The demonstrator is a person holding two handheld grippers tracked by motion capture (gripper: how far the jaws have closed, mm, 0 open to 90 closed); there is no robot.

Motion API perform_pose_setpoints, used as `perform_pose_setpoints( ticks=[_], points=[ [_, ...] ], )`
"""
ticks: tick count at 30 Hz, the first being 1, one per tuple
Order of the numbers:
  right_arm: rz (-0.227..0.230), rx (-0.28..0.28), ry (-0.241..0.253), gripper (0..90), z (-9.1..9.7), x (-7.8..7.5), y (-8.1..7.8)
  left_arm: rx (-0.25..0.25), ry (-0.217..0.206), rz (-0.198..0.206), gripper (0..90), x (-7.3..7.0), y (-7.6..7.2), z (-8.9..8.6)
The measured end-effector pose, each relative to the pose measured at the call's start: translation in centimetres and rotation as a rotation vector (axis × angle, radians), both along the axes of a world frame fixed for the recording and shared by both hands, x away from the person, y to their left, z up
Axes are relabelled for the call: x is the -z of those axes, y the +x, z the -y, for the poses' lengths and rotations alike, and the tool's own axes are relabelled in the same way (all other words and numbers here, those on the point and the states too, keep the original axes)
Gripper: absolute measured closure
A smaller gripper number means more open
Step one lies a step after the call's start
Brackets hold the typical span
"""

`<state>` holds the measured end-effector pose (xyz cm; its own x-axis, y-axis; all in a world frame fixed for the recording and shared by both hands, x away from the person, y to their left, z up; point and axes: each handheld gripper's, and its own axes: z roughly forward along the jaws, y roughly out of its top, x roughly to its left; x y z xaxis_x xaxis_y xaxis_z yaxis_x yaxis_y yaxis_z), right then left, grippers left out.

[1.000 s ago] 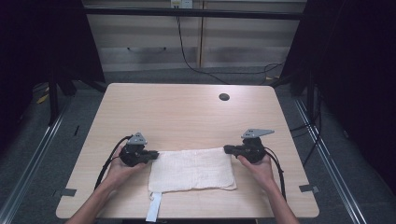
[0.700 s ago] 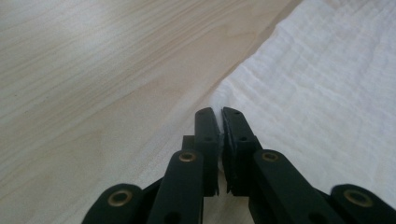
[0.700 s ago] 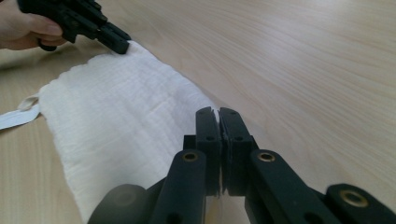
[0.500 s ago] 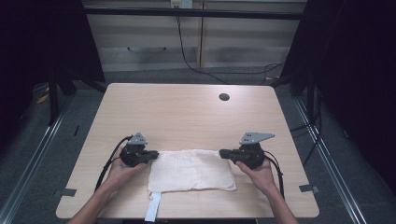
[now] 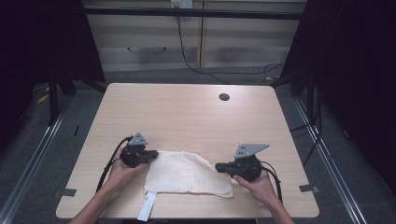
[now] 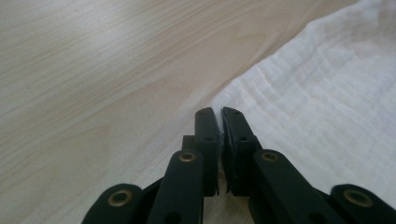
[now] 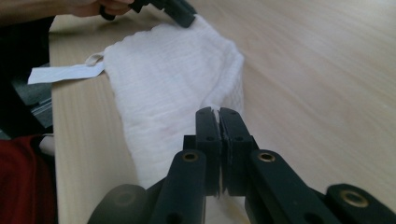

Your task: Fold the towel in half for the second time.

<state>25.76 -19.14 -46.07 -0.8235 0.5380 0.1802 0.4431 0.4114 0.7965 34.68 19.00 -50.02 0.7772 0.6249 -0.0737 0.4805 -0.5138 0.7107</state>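
White cloth (image 5: 187,173) between grippers; left gripper (image 5: 150,154), right gripper (image 5: 219,166) each clamping cloth corner.

White cloth (image 5: 187,173); pale wood-grain table (image 5: 187,112)

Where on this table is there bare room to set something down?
The whole far half of the table is free, bordered by the small round hole at the far right and the white cloth nearer. Crowded: the near edge, where the left gripper and right gripper pinch the cloth and its tag hangs over.
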Motion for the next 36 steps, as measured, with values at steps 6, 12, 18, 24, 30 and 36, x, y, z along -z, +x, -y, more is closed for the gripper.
perform_pose_setpoints(
  ticks=[6,12,18,24,30,36],
  points=[
    [-0.039,-0.065,-0.011,87.2,-1.0,0.8,-2.1,-0.019,-0.008,-0.007,85.6,0.0,-0.1,0.2],
    [-0.121,-0.124,-0.041,87.2,-2.0,2.4,-2.7,-0.034,0.003,0.006,85.8,0.0,-0.3,0.4],
    [-0.185,-0.212,-0.07,87.1,-2.9,3.4,-2.6,-0.041,-0.01,-0.003,85.8,0.1,0.0,0.3],
    [-0.188,-0.185,-0.118,87.4,-3.1,3.5,-2.0,-0.038,-0.015,0.006,85.6,0.1,0.3,0.4],
    [-0.19,-0.146,-0.11,87.6,-2.7,3.7,-0.5,-0.065,-0.097,0.037,85.6,-1.0,0.2,-0.3],
    [-0.162,-0.084,-0.13,87.6,-2.3,3.6,0.8,-0.059,-0.173,0.072,85.6,-2.5,0.0,-0.8]
  ],
)
